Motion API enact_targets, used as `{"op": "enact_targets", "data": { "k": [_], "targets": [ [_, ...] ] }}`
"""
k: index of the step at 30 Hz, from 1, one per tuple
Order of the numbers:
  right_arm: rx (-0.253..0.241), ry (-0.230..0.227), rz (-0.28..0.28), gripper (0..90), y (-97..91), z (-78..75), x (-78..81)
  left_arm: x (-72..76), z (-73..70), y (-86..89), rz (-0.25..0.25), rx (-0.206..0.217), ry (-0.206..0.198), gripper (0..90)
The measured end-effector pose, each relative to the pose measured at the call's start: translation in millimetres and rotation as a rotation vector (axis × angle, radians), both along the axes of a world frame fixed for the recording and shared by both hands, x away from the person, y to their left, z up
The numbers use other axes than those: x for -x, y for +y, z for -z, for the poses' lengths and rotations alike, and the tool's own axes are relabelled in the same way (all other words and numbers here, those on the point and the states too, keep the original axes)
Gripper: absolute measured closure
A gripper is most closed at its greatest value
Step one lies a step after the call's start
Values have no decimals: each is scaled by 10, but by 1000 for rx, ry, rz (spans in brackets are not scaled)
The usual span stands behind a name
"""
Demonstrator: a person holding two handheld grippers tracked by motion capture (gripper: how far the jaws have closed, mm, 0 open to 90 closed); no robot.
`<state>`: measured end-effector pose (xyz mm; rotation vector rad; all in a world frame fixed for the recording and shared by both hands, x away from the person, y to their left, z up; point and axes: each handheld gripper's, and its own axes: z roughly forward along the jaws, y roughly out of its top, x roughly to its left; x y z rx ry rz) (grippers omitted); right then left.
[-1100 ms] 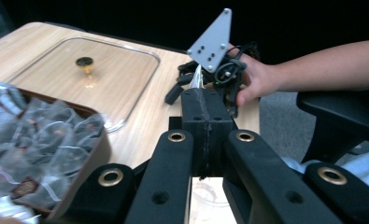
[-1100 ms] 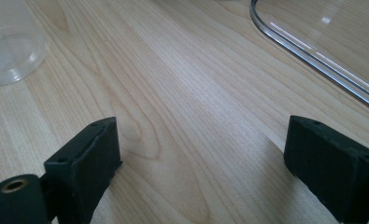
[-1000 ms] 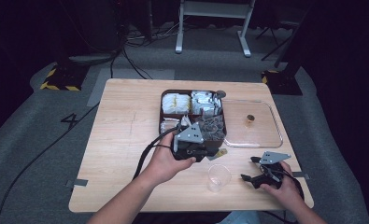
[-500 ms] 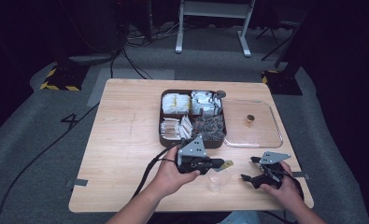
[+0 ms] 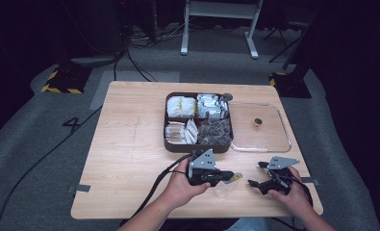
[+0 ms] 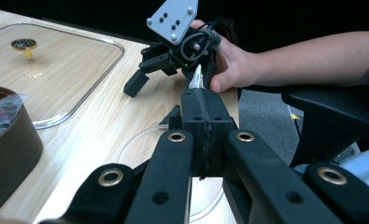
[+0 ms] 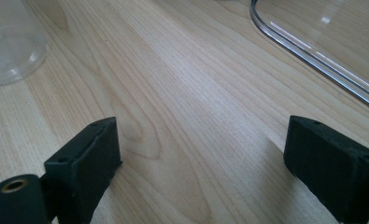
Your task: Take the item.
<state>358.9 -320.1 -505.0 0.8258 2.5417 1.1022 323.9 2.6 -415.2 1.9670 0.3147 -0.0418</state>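
left tool [image 5: 235, 176] moved over cup [image 5: 224, 189], clenched on packet [image 6: 197, 77]; right tool [image 7: 205, 163] released.

Both grippers are showing black bodies: the left gripper [image 5: 232, 177] and right gripper [image 5: 256, 174] are carrying grey three-cornered plates, brass-ringed pivots and trailing black cables.

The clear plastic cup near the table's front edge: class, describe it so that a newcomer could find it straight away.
Start at the light wooden table and the dark brown four-compartment box of packets at its middle. Come toward the person's edge, to the gap between the two hands. The small clear plastic cup stands there, just under the tip of the left hand-held gripper; unlike the flat clear lid beside the box, it is round and small.
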Motion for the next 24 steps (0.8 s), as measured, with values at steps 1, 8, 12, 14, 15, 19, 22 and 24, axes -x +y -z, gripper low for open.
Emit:
{"op": "enact_targets", "data": {
  "k": [1, 8, 12, 14, 15, 19, 22, 24],
  "targets": [
    [0, 0, 0, 109, 0, 0, 0, -5, 3, 2, -5, -5, -2, 900],
    [0, 0, 0, 109, 0, 0, 0, -22, 49, -32, 11, -25, 3, 702],
    [0, 0, 0, 109, 0, 0, 0, -13, 69, -50, 17, -22, 19, 523],
    [0, 0, 0, 109, 0, 0, -1, -13, 63, -49, 5, -25, 1, 490],
    [0, 0, 0, 109, 0, 0, -1, -15, 56, -43, 0, -26, -9, 483],
    [0, 0, 0, 109, 0, 0, -1, -29, 16, 5, -35, -30, -39, 452],
    [0, 1, 0, 108, 0, -1, -2, -38, -40, 85, -82, -73, -76, 395],
    [1, 1, -1, 108, 0, -1, -2, -39, -59, 131, -102, -89, -75, 389]
  ]
}}
